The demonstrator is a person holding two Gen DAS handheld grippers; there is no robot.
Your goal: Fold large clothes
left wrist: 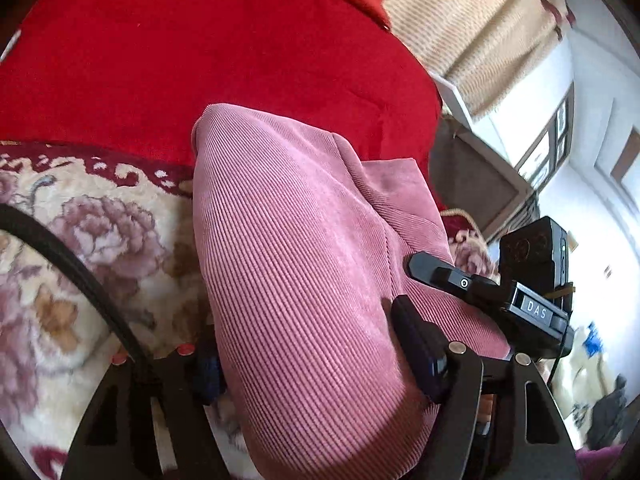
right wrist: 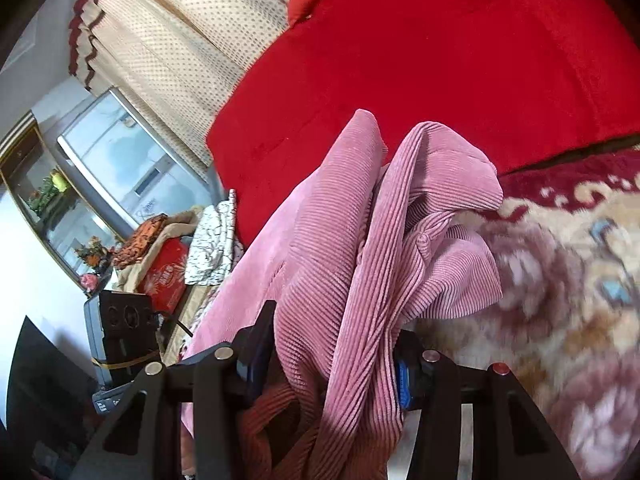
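Pink corduroy, ribbed and thick: the garment (left wrist: pixel 296 264) lifted in a bunch above the floral blanket (left wrist: pixel 80 248), red bedcover (left wrist: pixel 200 48) behind; clamped at one end between the fingers of the left gripper (left wrist: pixel 308 360), jaws set fairly wide around a fat wad of cloth; clamped at the other end in the right gripper (right wrist: pixel 332 356), jaws narrower, several folded layers and a button (right wrist: pixel 423 240) bulging out ahead of the pads.

Likely soft and floppy, yet weighty for a garment; probably not slippery, the ribs giving the pads good bite; nothing fragile apart from the buttons. Bulk apt to sag between the two holds, so best taken at seams, hems or shoulder corners rather than mid-panel; single edges preferable to wads for a clean crease.

Further out: cream dotted curtain (right wrist: pixel 180 52), a window (right wrist: pixel 120 168), a heap of boxes and bags (right wrist: pixel 168 264) beside the bed.
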